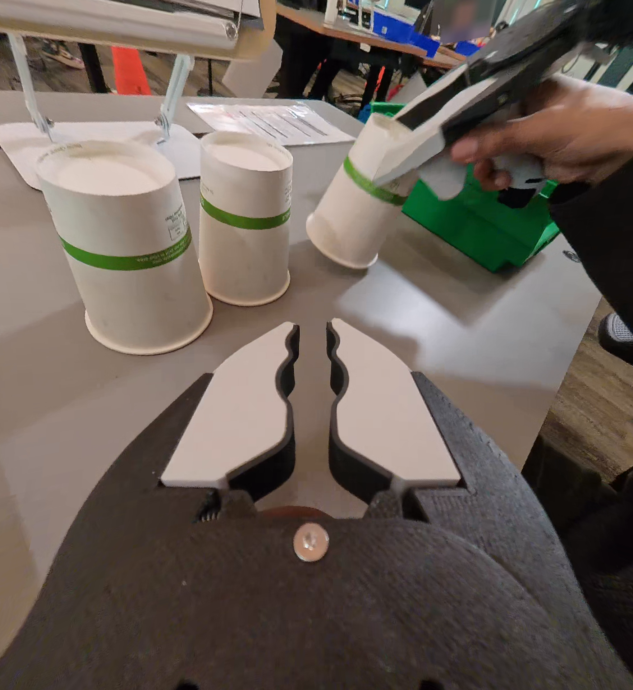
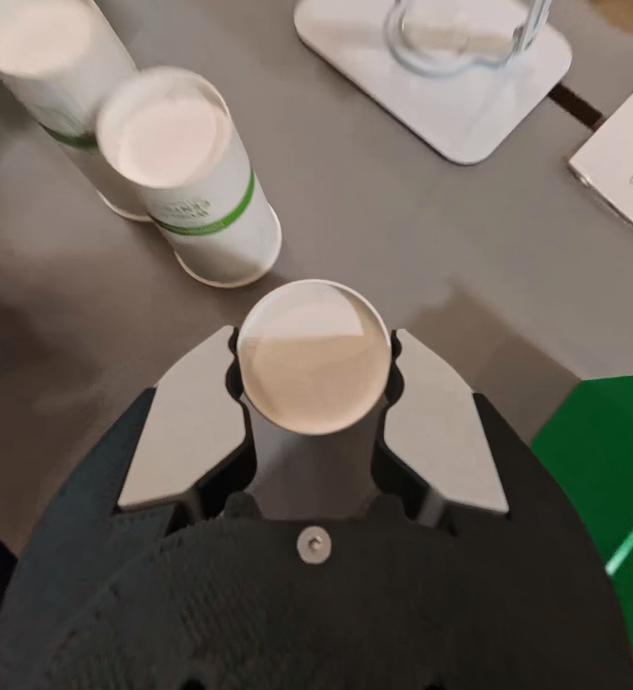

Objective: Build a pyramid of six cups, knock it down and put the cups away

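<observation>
Three white paper cups with a green band are upside down on the grey table (image 1: pixel 438 317). The near cup (image 1: pixel 128 242) and the middle cup (image 1: pixel 245 231) stand side by side; both also show in the right wrist view, the middle cup (image 2: pixel 195 179) and the near one (image 2: pixel 46 56). My right gripper (image 2: pixel 314 336) is shut on the third cup (image 2: pixel 313 366) near its base. From the left wrist view, this gripper (image 1: pixel 389 149) holds that cup (image 1: pixel 344 220) tilted, rim at or just above the table. My left gripper (image 1: pixel 312 328) is empty and almost shut, just in front of the two standing cups.
A green bin (image 1: pixel 486 224) sits at the table's right edge, close behind the held cup, and shows in the right wrist view (image 2: pixel 606 466). A white stand base (image 2: pixel 438 93) with thin legs is behind the cups. A printed sheet (image 1: pixel 270 123) and a white box (image 2: pixel 624 168) lie farther back.
</observation>
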A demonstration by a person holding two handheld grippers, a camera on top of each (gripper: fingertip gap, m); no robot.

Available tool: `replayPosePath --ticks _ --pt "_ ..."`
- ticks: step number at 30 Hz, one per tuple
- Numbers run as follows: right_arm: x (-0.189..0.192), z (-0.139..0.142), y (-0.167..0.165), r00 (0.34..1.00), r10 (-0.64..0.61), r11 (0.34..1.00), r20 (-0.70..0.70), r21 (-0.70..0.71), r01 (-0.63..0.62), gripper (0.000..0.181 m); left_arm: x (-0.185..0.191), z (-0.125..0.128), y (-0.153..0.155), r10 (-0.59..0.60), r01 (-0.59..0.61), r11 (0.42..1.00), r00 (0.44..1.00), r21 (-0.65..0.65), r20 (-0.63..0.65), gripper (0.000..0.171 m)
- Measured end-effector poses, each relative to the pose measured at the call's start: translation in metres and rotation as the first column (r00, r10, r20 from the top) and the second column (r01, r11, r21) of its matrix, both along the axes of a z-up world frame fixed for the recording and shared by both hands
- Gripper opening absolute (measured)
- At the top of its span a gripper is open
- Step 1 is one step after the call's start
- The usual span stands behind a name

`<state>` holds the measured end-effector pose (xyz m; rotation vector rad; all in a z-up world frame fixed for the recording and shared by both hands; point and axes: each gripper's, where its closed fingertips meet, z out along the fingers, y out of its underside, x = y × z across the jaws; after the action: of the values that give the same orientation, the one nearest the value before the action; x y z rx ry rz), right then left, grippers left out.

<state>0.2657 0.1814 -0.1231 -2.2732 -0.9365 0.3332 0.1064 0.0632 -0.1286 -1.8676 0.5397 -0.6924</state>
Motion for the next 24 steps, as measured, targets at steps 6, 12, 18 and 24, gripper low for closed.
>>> replayPosePath --ticks 6,12,18,24 --pt "-0.022 -0.007 0.011 0.999 0.02 1.0 -0.028 -0.022 -0.021 0.085 -0.006 -0.003 -0.002 0.008 -0.006 0.999 0.999 0.044 -0.05 0.014" --pt "-0.02 0.0 0.008 0.991 0.041 0.997 -0.128 0.069 -0.032 0.096 -0.008 -0.006 -0.003 0.006 -0.001 0.998 0.997 0.062 -0.077 0.013" --pt "-0.021 -0.008 -0.012 0.93 0.025 0.998 -0.367 0.065 -0.001 0.1 -0.008 -0.007 -0.005 0.004 0.001 0.998 0.997 0.066 -0.08 0.013" --pt "-0.021 -0.019 -0.004 0.896 -0.017 0.998 -0.444 0.047 0.042 0.087 -0.006 -0.01 -0.006 -0.011 0.019 0.997 0.995 0.071 -0.101 0.013"
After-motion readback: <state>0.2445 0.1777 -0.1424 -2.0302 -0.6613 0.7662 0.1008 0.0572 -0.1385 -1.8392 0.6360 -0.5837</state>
